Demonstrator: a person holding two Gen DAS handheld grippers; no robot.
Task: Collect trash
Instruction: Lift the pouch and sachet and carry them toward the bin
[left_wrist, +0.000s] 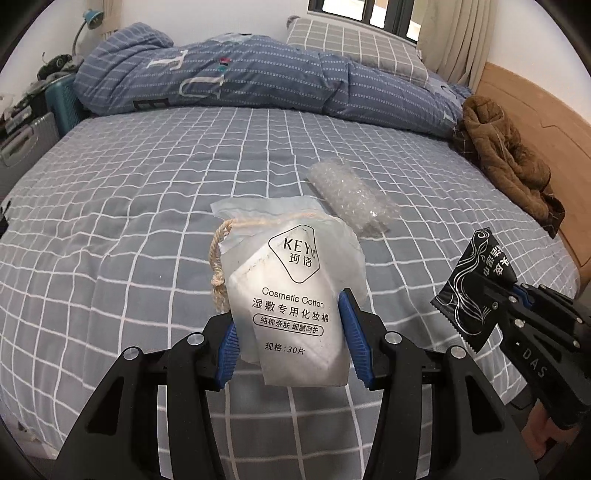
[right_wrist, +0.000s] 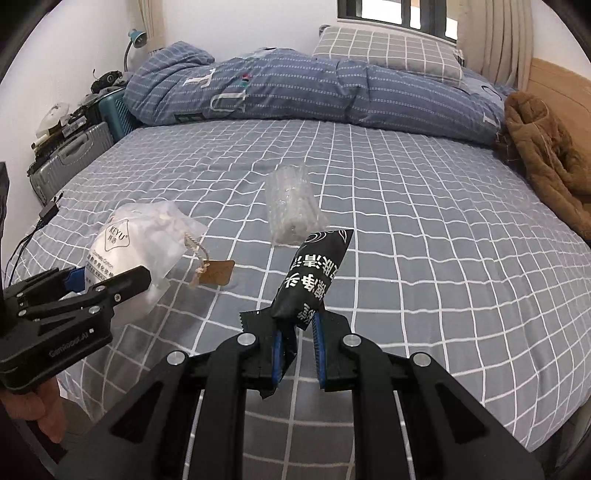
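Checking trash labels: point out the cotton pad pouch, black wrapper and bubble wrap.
cotton pad pouch (left_wrist: 295, 295): left wrist view, printed front.
black wrapper (right_wrist: 314, 273): right wrist view, printed middle.
bubble wrap (left_wrist: 351, 194): left wrist view, centre of roll.

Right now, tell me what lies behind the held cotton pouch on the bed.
Behind the cotton pouch a roll of bubble wrap lies on the checked sheet; the folded duvet is farther back. The sheet directly behind the pouch is hidden.

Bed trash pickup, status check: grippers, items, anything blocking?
Left gripper shut on cotton pad bag. Right gripper shut on black sachet. Bubble wrap lies uncollected on bed. Nothing blocking.
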